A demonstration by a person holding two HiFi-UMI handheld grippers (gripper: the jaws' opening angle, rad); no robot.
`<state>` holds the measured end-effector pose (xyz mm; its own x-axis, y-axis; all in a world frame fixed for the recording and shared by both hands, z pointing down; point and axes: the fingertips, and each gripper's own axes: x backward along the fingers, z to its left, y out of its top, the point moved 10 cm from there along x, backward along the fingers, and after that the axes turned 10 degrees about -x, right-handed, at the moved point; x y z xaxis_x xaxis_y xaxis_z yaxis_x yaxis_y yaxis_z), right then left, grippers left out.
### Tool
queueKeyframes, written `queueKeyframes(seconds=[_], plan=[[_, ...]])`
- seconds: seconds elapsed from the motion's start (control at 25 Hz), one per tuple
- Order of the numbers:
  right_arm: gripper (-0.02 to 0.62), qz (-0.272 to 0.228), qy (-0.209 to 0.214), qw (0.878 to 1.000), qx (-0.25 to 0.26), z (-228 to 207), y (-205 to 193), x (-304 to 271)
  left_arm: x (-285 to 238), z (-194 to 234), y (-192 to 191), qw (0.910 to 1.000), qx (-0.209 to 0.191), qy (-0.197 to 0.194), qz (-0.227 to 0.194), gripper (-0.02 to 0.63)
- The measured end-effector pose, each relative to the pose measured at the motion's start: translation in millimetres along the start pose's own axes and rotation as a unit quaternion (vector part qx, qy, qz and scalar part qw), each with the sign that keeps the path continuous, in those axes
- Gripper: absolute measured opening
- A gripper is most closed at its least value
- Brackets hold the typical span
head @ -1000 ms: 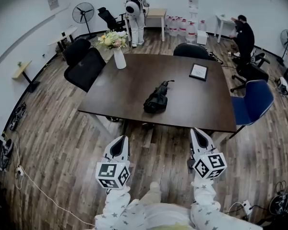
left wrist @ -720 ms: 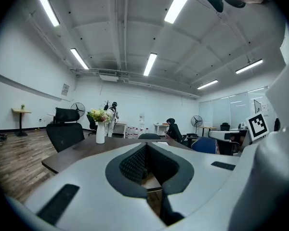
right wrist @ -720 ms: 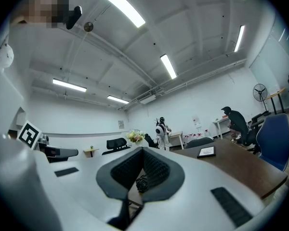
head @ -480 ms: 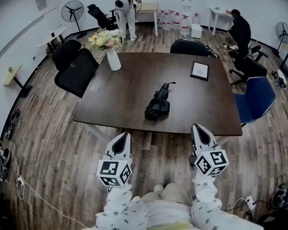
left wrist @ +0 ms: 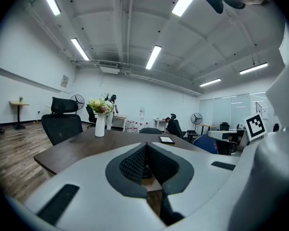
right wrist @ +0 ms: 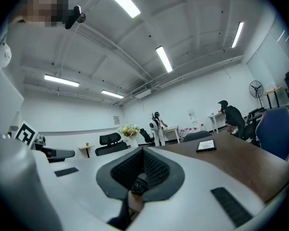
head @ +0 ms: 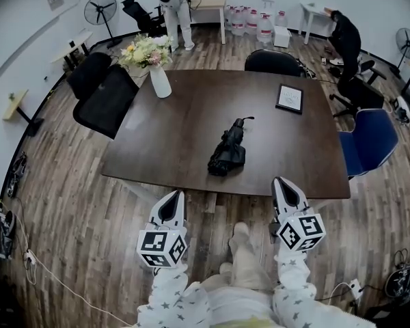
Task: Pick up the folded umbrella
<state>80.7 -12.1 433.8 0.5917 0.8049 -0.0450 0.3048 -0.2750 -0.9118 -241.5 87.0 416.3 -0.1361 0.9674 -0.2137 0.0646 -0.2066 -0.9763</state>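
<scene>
The folded black umbrella point(head: 228, 152) lies on the dark brown table point(head: 164, 142), near the middle of its front half, with its handle pointing away from me. Both grippers hang over the floor just short of the table's near edge. My left gripper point(head: 172, 195) is shut with nothing in it, left of the umbrella. My right gripper point(head: 281, 182) is also shut and holds nothing, right of the umbrella. In the left gripper view the jaws point(left wrist: 145, 146) meet at a point aimed over the tabletop. In the right gripper view a bit of the umbrella point(right wrist: 139, 186) shows below the closed tips.
A white vase of flowers point(head: 160, 80) stands at the table's far left and a framed card point(head: 290, 98) at its far right. Black chairs point(head: 102, 101) stand to the left, a blue chair point(head: 370, 142) to the right. People stand and sit at the back wall.
I have stepped closer to the table. Both shut grippers have moved forward with me and the umbrella now lies nearer to them.
</scene>
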Motion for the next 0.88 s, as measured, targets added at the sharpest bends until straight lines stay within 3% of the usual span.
queueKeyframes(seconds=[0.6, 0.88], plan=[[0.021, -0.001, 0.036, 0.999, 0.002, -58.2, 49.1, -141.0, -128.8, 34.0, 44.1, 0.9996, 0.003, 0.023, -0.013, 0.025], [0.021, 0.002, 0.038, 0.999, 0.009, -99.0, 65.4, -180.4, -190.6, 36.9, 51.2, 0.9992, 0.009, 0.037, -0.007, 0.025]])
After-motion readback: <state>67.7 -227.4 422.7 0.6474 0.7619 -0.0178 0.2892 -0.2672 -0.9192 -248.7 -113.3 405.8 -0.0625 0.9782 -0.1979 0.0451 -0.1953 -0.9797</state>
